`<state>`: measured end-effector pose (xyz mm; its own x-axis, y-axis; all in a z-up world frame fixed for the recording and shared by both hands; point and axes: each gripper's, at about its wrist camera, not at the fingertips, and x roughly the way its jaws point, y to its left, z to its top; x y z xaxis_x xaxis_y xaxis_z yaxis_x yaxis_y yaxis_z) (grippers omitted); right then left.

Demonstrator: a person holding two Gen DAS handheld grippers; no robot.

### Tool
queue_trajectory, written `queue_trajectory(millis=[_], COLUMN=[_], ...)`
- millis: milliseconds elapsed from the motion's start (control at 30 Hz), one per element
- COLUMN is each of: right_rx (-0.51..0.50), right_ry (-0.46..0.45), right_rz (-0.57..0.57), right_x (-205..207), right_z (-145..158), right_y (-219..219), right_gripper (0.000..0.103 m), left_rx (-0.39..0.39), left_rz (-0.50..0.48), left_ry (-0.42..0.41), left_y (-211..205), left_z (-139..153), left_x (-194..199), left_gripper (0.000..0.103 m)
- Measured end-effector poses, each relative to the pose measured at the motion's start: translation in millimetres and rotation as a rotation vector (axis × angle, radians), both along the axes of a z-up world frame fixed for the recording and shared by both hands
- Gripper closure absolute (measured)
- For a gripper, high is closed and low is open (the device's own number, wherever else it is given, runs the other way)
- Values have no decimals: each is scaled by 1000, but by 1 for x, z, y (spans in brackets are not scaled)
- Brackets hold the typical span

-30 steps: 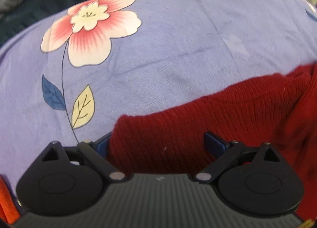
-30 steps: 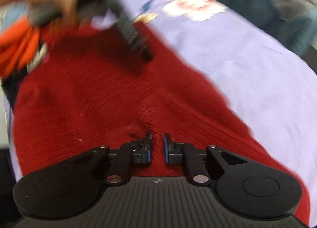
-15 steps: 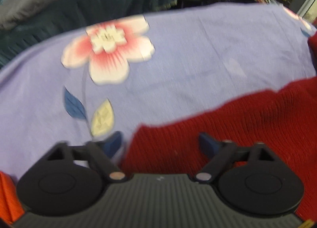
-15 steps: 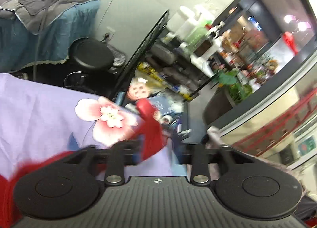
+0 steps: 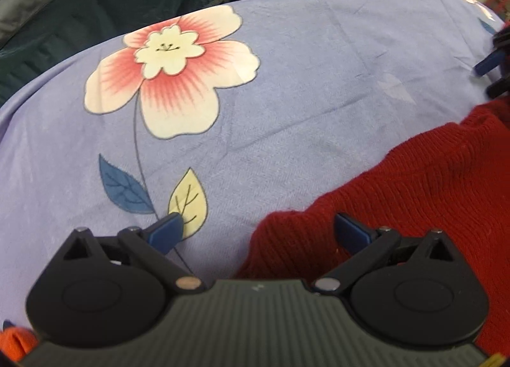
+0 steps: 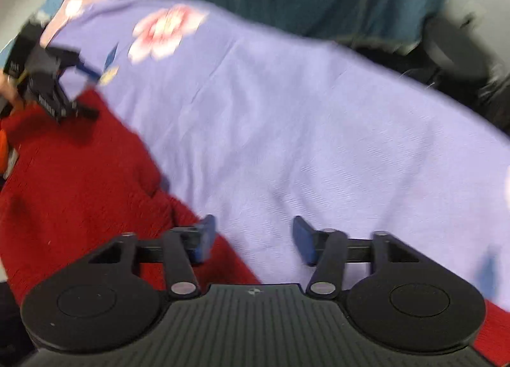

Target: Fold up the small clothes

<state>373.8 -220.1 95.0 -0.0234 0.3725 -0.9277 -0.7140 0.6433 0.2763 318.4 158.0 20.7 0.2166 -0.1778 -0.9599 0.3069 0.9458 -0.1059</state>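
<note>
Support surface covered by a lilac sheet (image 5: pixel 318 86) with a printed pink-and-cream flower (image 5: pixel 172 70) at far left. Directly on it — a red ribbed sweater (image 5: pixel 414 194), near right, lying flat; orange cloth (image 5: pixel 16 340) at near-left edge.

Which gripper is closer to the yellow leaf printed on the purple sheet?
Left. The left gripper has one finger over the yellow leaf; the right gripper is farther along the red sweater edge.

Sweater (image 5: pixel 414 194) lies on the bedsheet (image 5: pixel 302 86), right of the printed flower (image 5: pixel 172 67)
</note>
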Motion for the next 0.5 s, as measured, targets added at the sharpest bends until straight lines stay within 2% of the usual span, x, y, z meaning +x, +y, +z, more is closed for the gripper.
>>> queue_trajectory(millis=[100,167,233,267,333,367,400,433,467,500], right_rx=[10,12,26,19,13,12,7,-3,-3,18], right_ry=[86,152,160,139,152,175,181,181,181,180], right_rz=[58,69,87,103,103,111,129,142,134,121], right_x=[8,4,-3,-5,-5,-10,-13,-17,-21,-25], right_z=[-19,-27,-31,-31,-31,-30,-29,-26,-23,-19], right_y=[24,30,36,39,40,41,41,41,39,37], right_gripper=[27,22,14,14,17,21,37,49,53,63], left_rx=[-37,-37,-62,-76,-115,-116,-108,-106,-111,-114], left_rz=[-64,-83,-85,-86,-85,-90,-101,-115,-126,-135], left_ry=[23,55,28,21,16,11,8,11,13,3], left_y=[-4,-8,-12,-15,-23,-29,-34,-38,-41,-42], left_z=[-3,-10,-10,-9,-4,-1,2,5,8,13], left_x=[-5,-6,-9,-9,-12,-13,-15,-16,-19,-23], left_gripper=[0,0,2,5,23,27,41,56,62,65])
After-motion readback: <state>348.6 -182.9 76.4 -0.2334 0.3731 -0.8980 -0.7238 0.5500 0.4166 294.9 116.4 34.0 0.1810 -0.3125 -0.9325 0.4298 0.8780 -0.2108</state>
